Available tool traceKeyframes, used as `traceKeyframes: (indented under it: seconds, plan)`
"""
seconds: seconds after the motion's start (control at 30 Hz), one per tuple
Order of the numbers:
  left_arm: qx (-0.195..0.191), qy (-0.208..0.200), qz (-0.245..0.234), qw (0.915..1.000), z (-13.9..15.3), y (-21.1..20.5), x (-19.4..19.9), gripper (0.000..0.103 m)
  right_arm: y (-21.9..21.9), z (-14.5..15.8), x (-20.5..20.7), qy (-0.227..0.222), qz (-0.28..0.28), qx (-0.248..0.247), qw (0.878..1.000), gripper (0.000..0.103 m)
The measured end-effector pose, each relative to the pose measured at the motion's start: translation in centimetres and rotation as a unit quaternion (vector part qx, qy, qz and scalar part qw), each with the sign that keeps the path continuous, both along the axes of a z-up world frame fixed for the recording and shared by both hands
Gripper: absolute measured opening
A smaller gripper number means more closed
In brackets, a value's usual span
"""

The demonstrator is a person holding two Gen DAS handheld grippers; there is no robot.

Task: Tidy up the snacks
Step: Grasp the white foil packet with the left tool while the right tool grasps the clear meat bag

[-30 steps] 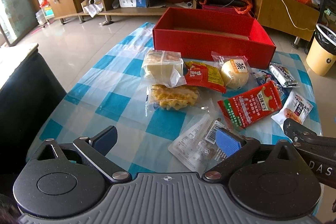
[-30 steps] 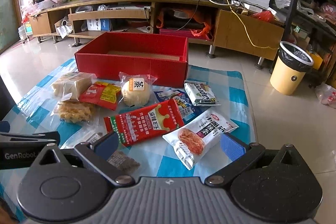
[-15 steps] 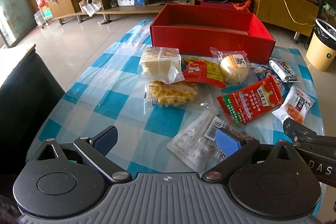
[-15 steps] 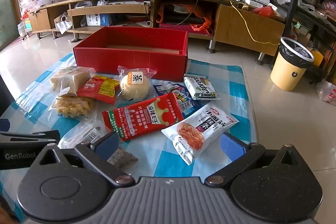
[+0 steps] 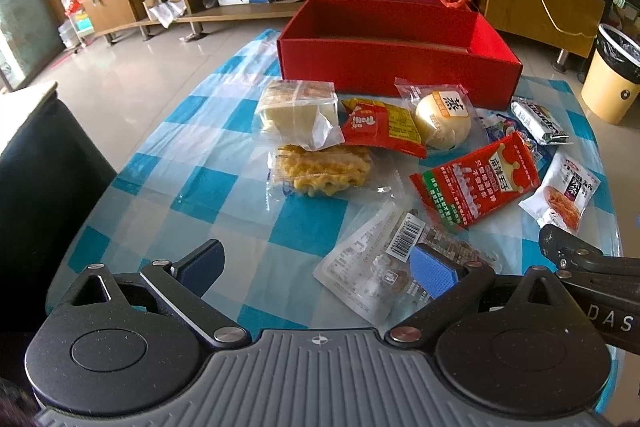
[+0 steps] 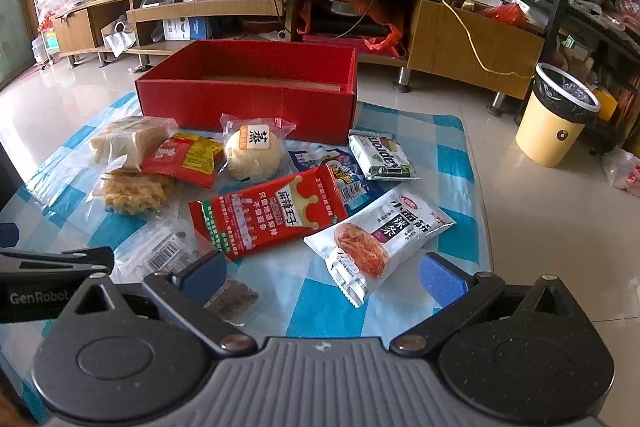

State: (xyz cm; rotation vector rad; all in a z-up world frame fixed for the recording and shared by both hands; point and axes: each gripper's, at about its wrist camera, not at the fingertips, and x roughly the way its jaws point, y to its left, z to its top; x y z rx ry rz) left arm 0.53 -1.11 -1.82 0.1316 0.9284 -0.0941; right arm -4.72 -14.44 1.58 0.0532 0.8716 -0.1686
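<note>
You have one red box (image 6: pixel 248 99) and one yellow bin (image 6: pixel 558 115). Before you lie nine snack packets (image 6: pixel 264 217), though overlap may hide another.

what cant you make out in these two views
- Floor of the red box: both views, hidden by its front wall.
- Blue packet: mostly covered by the red packet.
- Clear packet: partly behind the left gripper; print too small.

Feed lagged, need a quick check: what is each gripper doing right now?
Left gripper: open, holding nothing.
Right gripper: open, holding nothing.
</note>
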Motion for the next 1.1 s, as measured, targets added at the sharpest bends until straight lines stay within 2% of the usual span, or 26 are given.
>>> traceKeyframes:
  seconds: [0.27, 0.47, 0.57, 0.7, 0.8, 0.83, 0.9, 1.0, 1.1]
  plan:
    - [0.000, 0.016, -0.048, 0.9987, -1.1, -0.8, 0.7, 0.103, -2.3, -0.3, 0.3, 0.011, -0.026, 0.013, 1.000, 0.103]
    - [0.032, 0.036, -0.098, 0.9941, -3.2, -1.7, 2.4, 0.100, -4.5, -1.0, 0.2, 0.027, -0.045, 0.045, 0.998, 0.103]
    - [0.031, 0.065, -0.125, 0.9895, -4.5, -2.1, 3.4, 0.098, -4.9, -1.5, 0.1, 0.038, -0.041, 0.054, 0.997, 0.099]
    - [0.025, 0.068, -0.156, 0.9851, -4.6, -2.0, 4.3, 0.097, -5.2, -1.9, 0.0, 0.043, -0.021, 0.087, 0.995, 0.094]
    - [0.035, 0.080, -0.165, 0.9824, -4.5, -1.2, 4.7, 0.097, -4.0, -2.3, 0.8, 0.054, 0.053, 0.101, 0.992, 0.087]
    - [0.036, 0.084, -0.162, 0.9825, -4.2, -0.7, 4.8, 0.094, -3.2, -2.4, 1.2, 0.058, 0.088, 0.093, 0.990, 0.084]
    - [0.027, 0.086, -0.157, 0.9835, -3.5, 0.3, 5.1, 0.093, -1.2, -2.8, 2.0, 0.063, 0.163, 0.058, 0.983, 0.083]
    - [0.008, 0.072, -0.146, 0.9866, -2.2, 1.8, 5.1, 0.096, 1.4, -3.3, 3.5, 0.066, 0.256, 0.018, 0.964, 0.083]
    - [-0.006, 0.064, -0.138, 0.9884, -1.5, 3.4, 5.1, 0.098, 3.3, -4.4, 5.1, 0.089, 0.326, 0.020, 0.941, 0.083]
